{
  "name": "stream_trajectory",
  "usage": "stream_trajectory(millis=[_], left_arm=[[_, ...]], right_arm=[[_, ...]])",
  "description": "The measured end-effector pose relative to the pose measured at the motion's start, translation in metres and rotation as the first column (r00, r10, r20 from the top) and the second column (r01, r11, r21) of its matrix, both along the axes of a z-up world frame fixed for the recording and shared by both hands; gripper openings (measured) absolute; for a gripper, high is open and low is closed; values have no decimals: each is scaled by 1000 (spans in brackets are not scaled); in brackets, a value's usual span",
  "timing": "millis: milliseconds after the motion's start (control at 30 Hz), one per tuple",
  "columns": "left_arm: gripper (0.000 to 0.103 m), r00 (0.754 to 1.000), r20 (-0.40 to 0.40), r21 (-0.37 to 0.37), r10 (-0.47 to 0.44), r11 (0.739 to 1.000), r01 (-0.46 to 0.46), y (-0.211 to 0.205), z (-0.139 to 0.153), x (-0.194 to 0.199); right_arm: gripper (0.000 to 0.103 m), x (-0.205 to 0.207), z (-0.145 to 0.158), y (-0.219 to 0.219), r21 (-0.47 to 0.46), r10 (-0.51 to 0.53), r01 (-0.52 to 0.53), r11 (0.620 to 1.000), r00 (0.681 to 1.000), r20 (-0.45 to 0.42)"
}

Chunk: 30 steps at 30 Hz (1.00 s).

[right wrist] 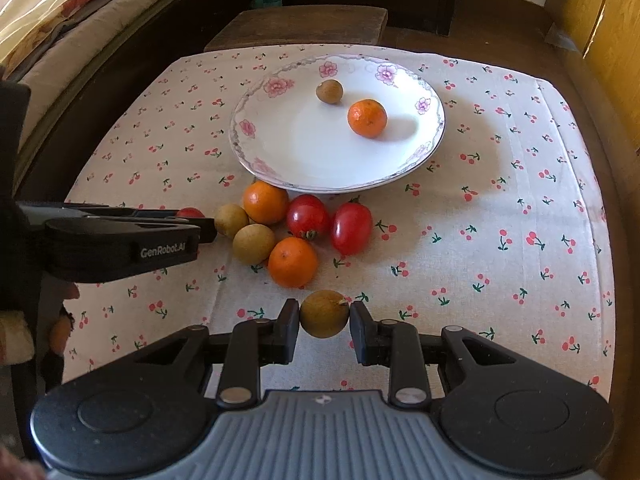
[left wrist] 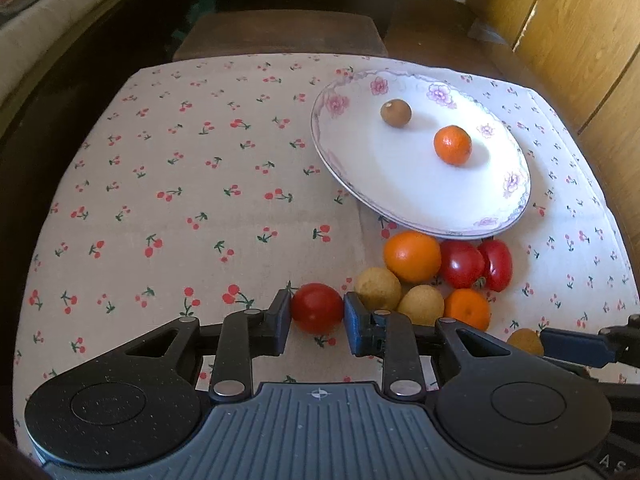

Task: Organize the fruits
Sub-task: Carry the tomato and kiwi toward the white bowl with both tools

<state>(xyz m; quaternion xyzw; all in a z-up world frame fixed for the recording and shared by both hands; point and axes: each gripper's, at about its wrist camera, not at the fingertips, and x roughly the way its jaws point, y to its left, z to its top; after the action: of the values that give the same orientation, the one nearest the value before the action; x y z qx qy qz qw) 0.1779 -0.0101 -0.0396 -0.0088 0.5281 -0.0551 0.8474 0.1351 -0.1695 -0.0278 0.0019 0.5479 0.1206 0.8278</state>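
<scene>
A red tomato (left wrist: pixel 317 308) is being gripped between the pads of the left gripper (left wrist: pixel 317 314), low over the cherry-print tablecloth (left wrist: pixel 180 184), at the 9 o'clock edge of the fruit pile. A brown longan (right wrist: pixel 324 314) is being pinched in the right gripper (right wrist: pixel 324 316), at 6 o'clock of the same pile. Both sets of jaws are being kept narrow, closed on their fruit.

Still waiting on the cloth are being seen two tangerines (right wrist: pixel 265 202), two more tomatoes (right wrist: pixel 308 216) and two pale longans (right wrist: pixel 253 243), bunched just beside the near rim of the flowered plate (right wrist: pixel 280 148). On the plate, toward its 1 o'clock side, one tangerine (right wrist: pixel 367 117) and one small longan (right wrist: pixel 329 91) are already being kept, a little apart.

The step in hand appears to be the carrying of both held fruits to the plate. It is best being done with steady, light pressure, since the tomato is likely to be bruised easily and the round longan could be squeezed out sideways. Each fruit should be lowered onto a bare part of the plate before release, so that rolling against the others or off the shallow rim is being avoided.
</scene>
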Motion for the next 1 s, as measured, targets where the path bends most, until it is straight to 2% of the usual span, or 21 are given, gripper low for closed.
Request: stream_trajectory(millis=[400,633,1000], left_arm=[[35,999,9,42,-46,998,46,-7,9,-13],[35,997,38,33,-63,998,61,-9,26,-20],[36,994,75,15,-80,997,80,-20,40,-8]], right_arm=[[29,3,8,1,-15,-3,3,1000,1000,27],[29,9,15,-2,-8,-23,24,1000,999,49],[29,27,25,-4,-3,-48,48,999,996,80]])
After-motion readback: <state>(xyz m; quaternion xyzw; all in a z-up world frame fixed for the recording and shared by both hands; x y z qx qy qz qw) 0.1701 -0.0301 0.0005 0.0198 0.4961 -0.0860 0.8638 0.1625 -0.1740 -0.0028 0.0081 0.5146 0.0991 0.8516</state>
